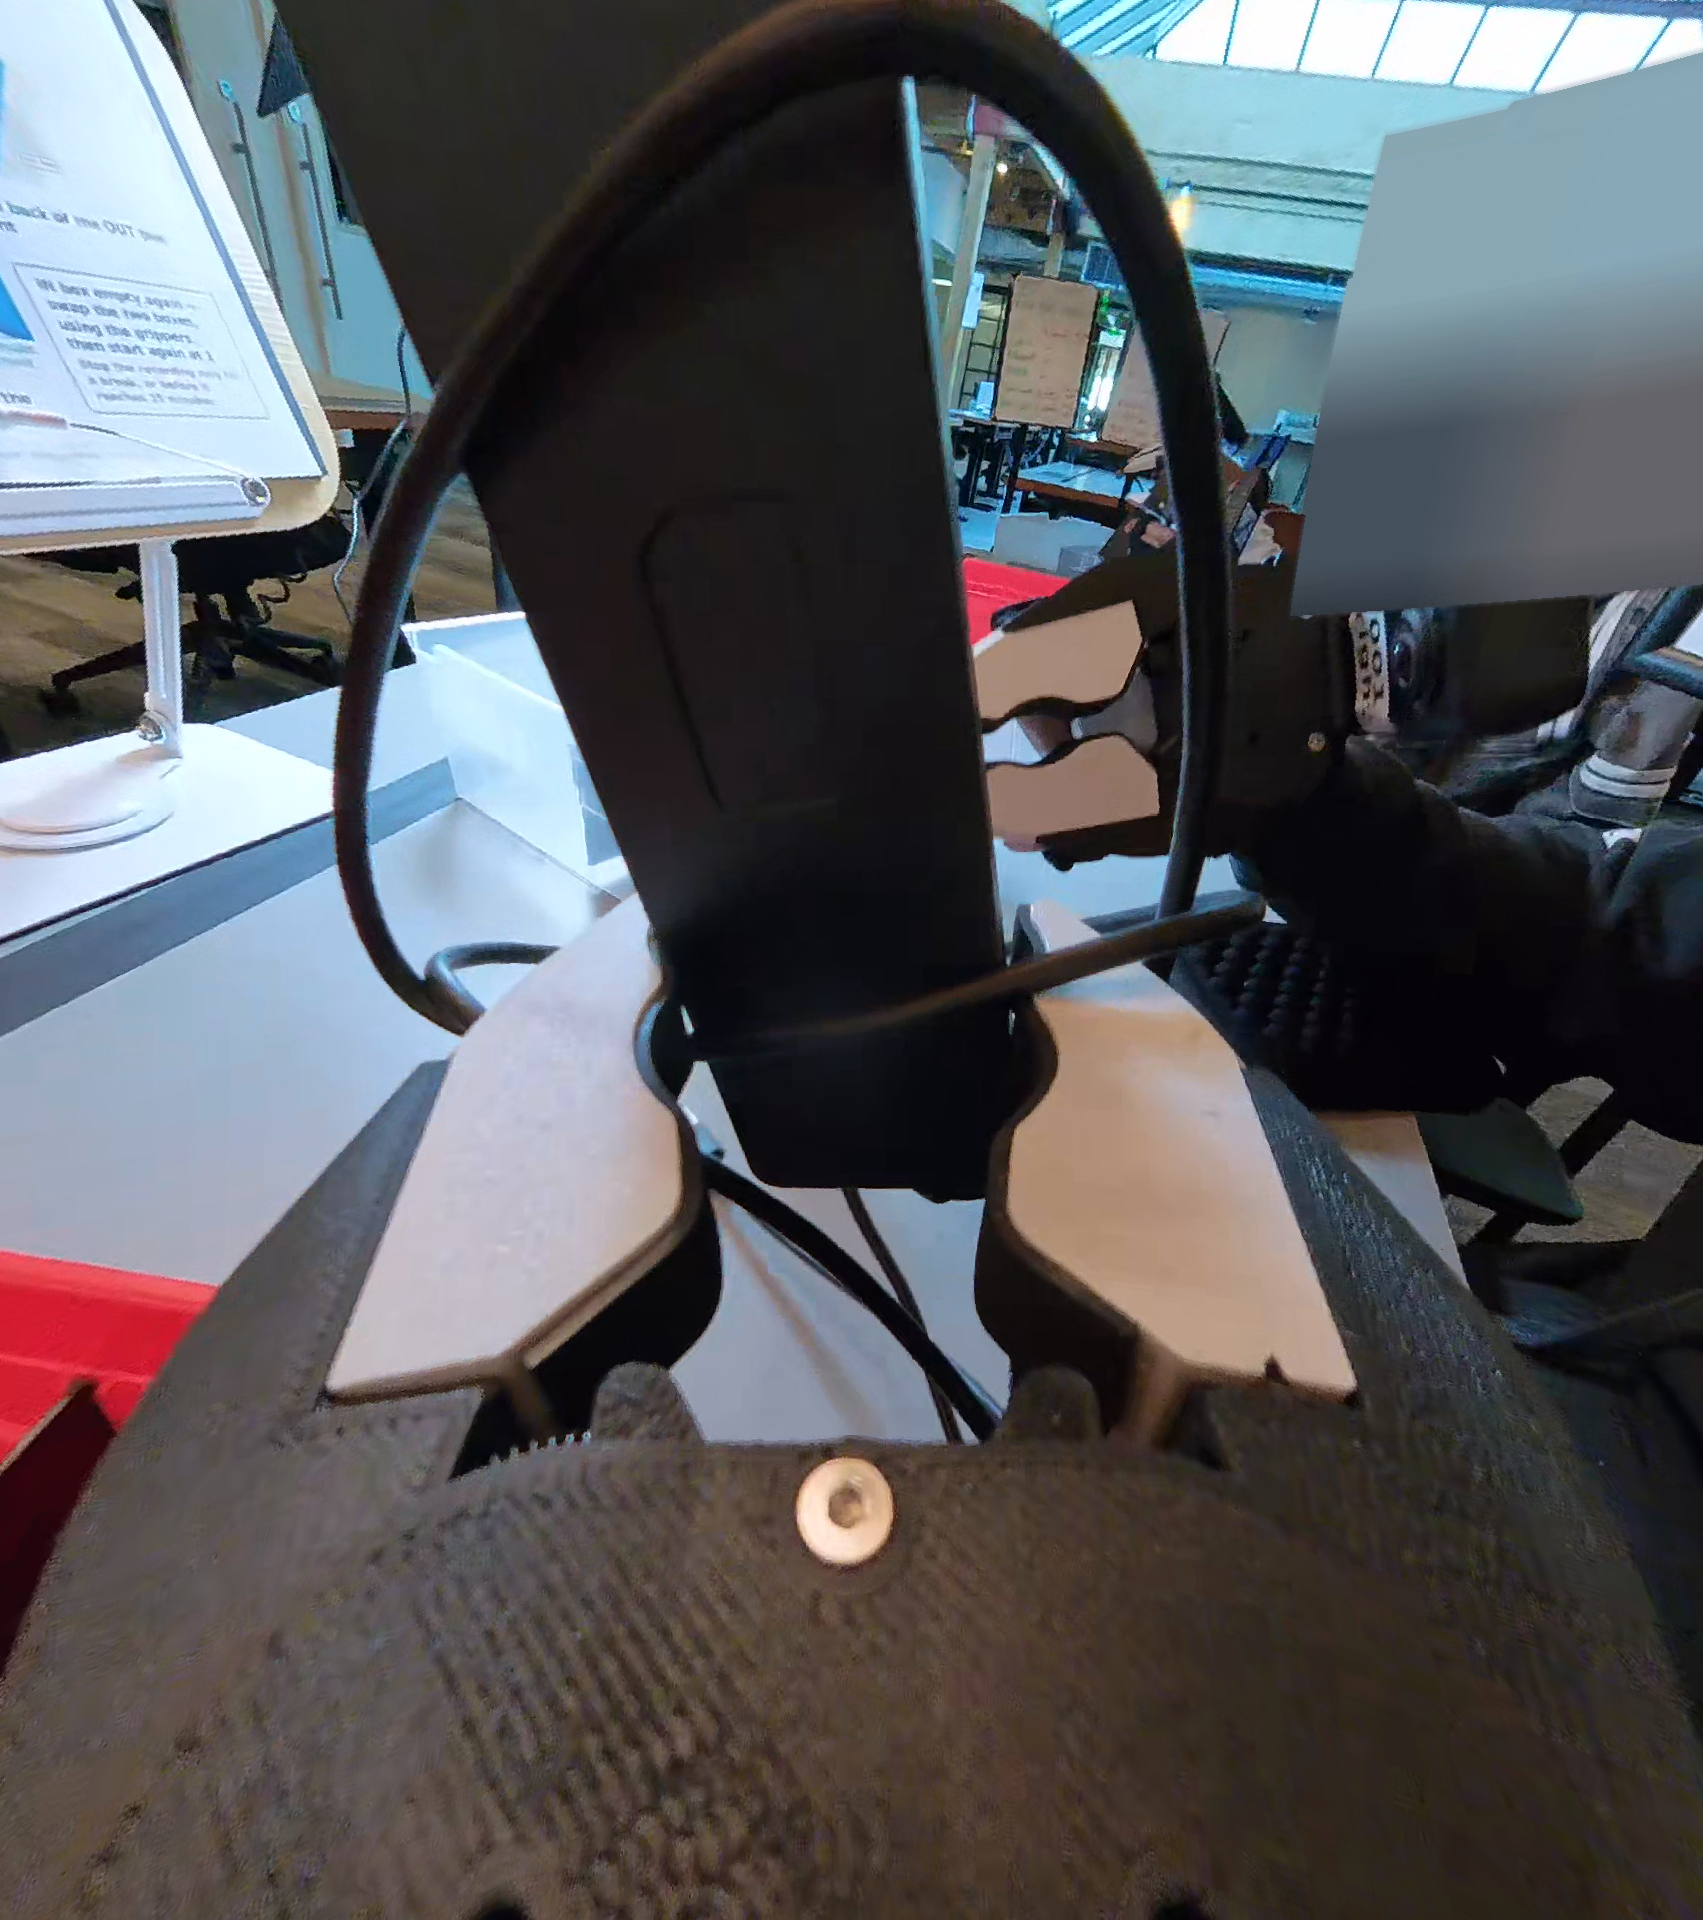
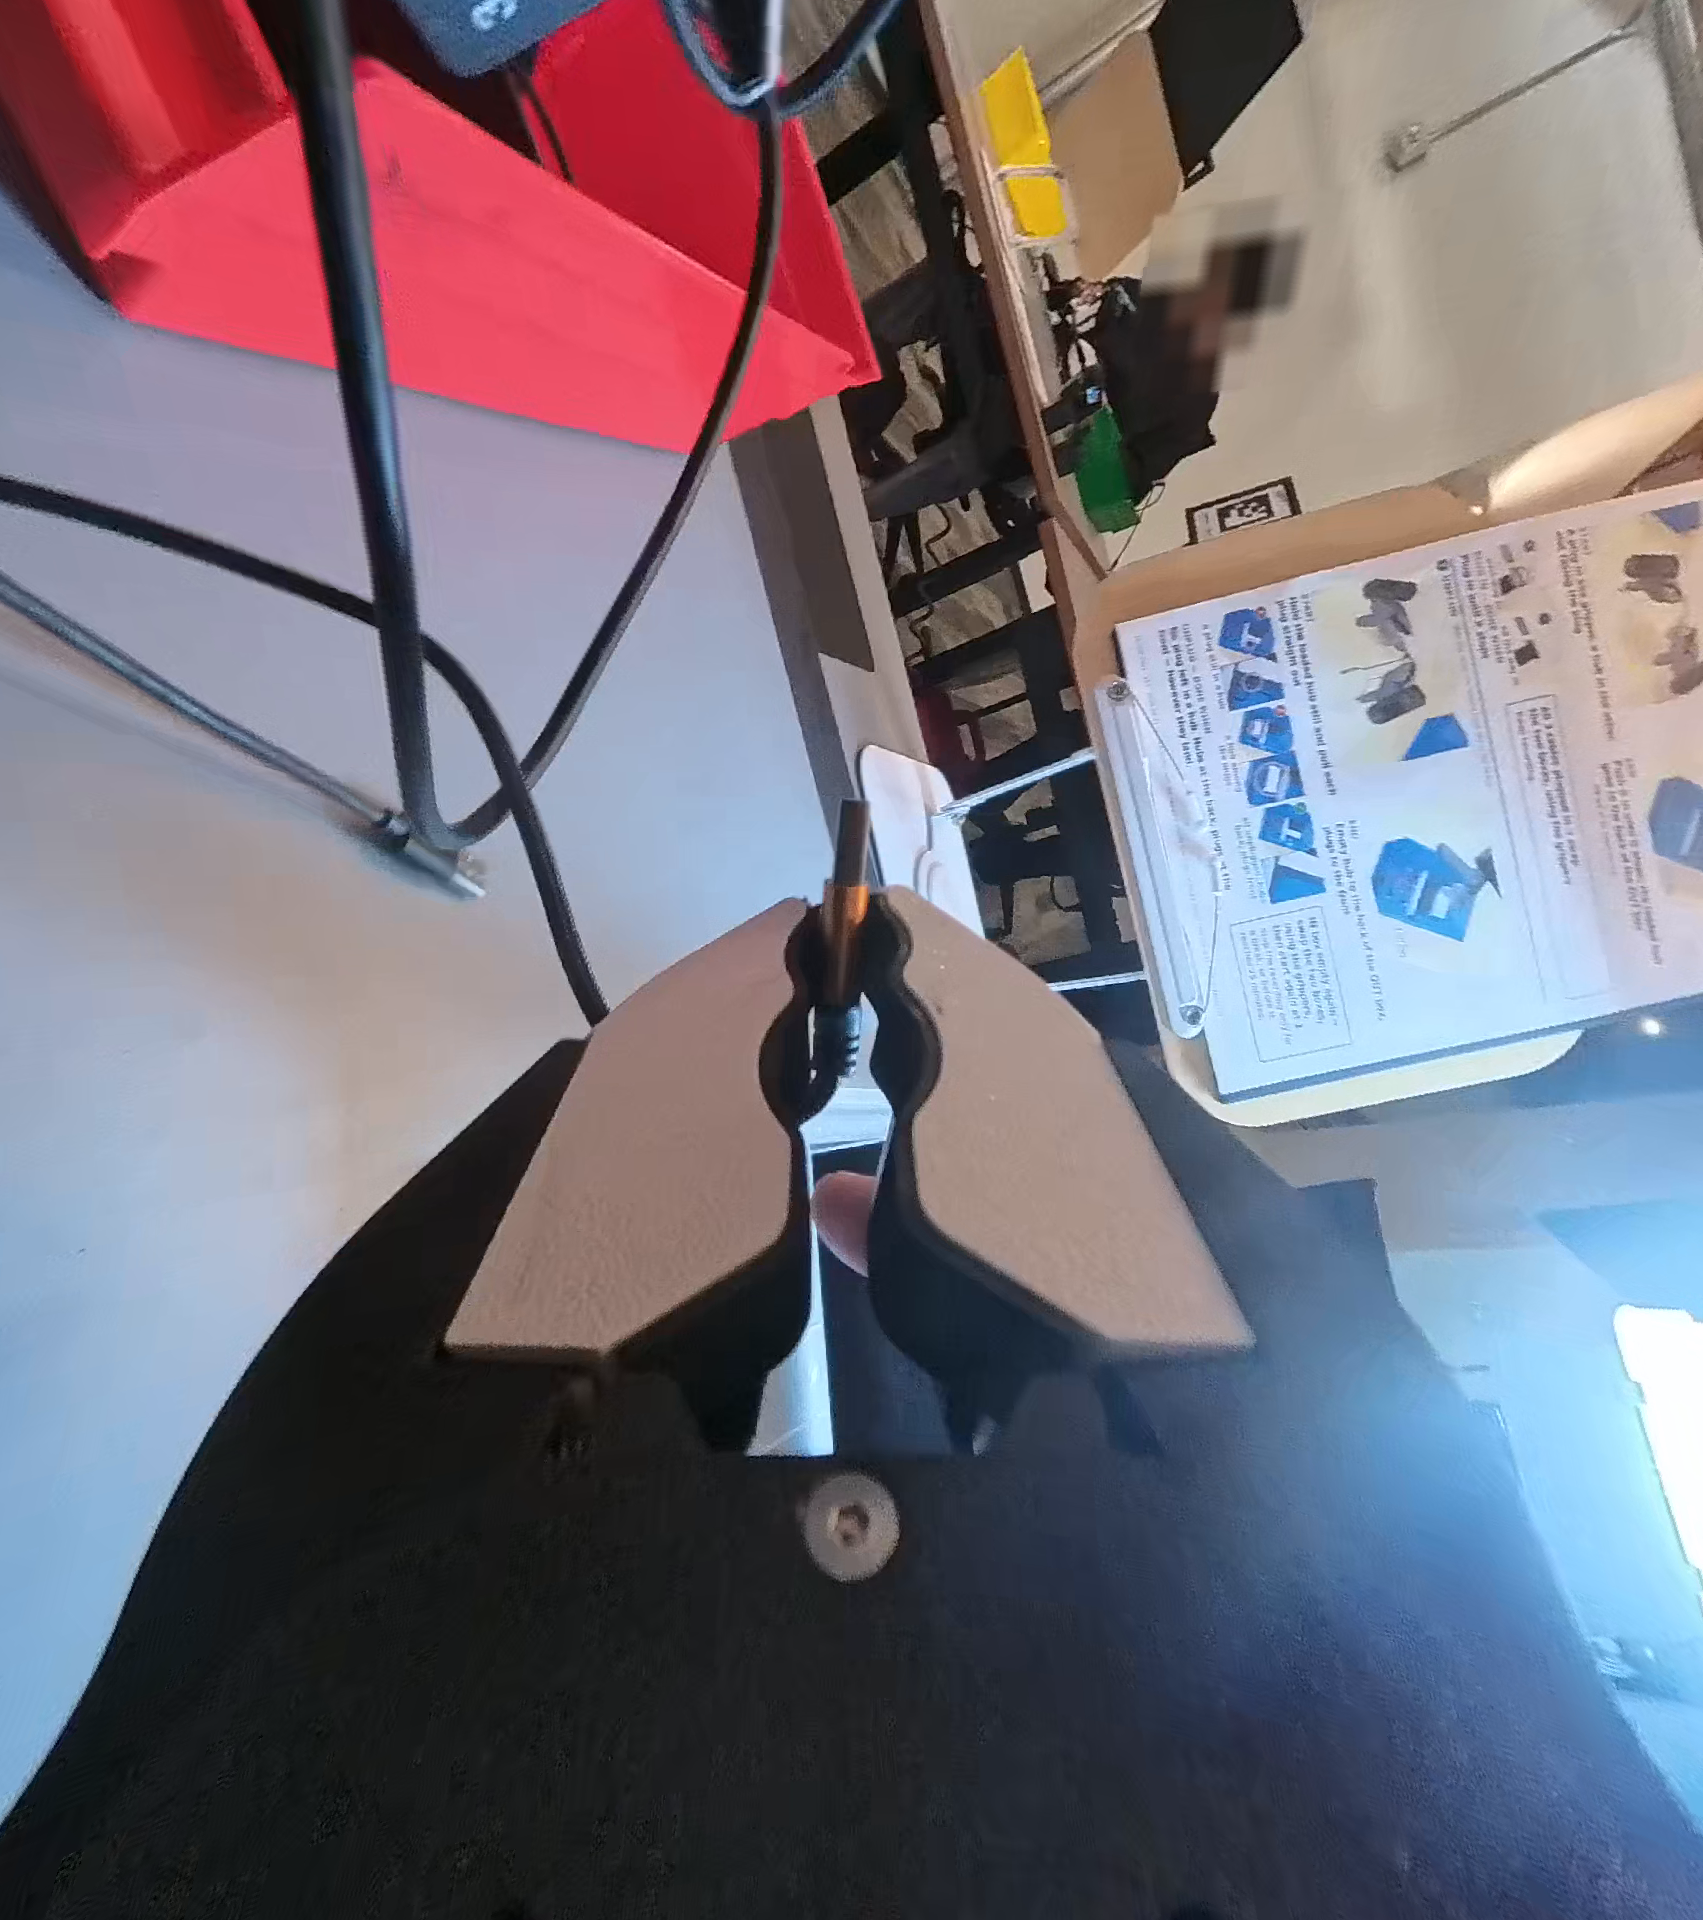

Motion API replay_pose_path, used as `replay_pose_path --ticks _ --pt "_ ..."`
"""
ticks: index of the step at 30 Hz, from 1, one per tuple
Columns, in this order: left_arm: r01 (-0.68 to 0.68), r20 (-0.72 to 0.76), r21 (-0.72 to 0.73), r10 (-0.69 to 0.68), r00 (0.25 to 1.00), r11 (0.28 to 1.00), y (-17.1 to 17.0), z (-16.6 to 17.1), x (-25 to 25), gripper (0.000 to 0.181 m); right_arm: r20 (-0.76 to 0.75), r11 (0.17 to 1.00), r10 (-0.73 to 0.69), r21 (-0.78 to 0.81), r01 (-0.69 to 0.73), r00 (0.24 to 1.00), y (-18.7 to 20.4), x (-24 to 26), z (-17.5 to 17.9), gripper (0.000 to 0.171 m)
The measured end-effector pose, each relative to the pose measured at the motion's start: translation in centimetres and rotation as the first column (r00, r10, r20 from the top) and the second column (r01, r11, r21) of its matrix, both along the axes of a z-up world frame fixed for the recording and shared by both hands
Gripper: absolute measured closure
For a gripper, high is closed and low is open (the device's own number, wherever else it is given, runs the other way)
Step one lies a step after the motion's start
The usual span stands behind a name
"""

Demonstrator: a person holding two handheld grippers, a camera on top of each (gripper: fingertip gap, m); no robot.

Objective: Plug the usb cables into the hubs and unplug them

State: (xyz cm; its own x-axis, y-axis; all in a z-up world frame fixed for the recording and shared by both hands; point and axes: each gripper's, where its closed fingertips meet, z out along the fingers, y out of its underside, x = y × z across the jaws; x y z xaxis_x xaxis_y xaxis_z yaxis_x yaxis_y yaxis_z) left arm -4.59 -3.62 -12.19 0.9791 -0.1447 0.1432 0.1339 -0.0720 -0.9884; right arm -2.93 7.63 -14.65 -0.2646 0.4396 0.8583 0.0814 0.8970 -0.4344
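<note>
Looping in a wide arc around the long black slab-shaped USB hub (image 1: 753, 623), a black rubber cable (image 1: 390, 582) crosses the left gripper (image 1: 842, 1023), clamped on the hub's lower end. Hub raised above the pale grey table (image 1: 151, 1091), long axis upright, leaning slightly left. Farther right, right gripper (image 2: 845, 925) closed on an orange-collared metal USB plug (image 2: 847, 873), tip pointing forward past the fingertips. Nearby: red plastic bin (image 2: 514, 270), laminated instruction sheet on a white stand (image 1: 88, 260), loose cables on the table.

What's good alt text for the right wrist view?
The right gripper is shut on an orange-collared USB plug, metal tip pointing forward. Beyond, black cables trail over a white table near a red bin.
</note>
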Motion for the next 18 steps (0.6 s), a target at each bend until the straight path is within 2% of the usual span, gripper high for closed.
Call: replay_pose_path --ticks 9,12,15,18 --pt "0.077 -0.061 0.031 -0.075 0.995 0.997 -0.5 -0.4 0.5 0.121 -0.053 0.995 -0.009 -0.098 0.004 0.999 1.3 1.0 2.6 0.164" --pt "0.084 -0.072 0.041 -0.081 0.994 0.996 -0.5 -0.4 0.5 0.121 -0.067 0.982 -0.010 -0.189 -0.003 0.998 2.0 1.4 4.0 0.164" --pt "0.096 -0.082 0.054 -0.091 0.992 0.994 -0.6 -0.2 0.7 0.121 -0.057 0.914 -0.005 -0.405 -0.019 0.998 3.5 2.0 6.4 0.164" --pt "0.151 -0.081 0.083 -0.145 0.986 0.985 -0.8 0.0 1.4 0.121 -0.013 0.760 0.054 -0.648 -0.050 0.998 5.4 2.6 9.1 0.165"
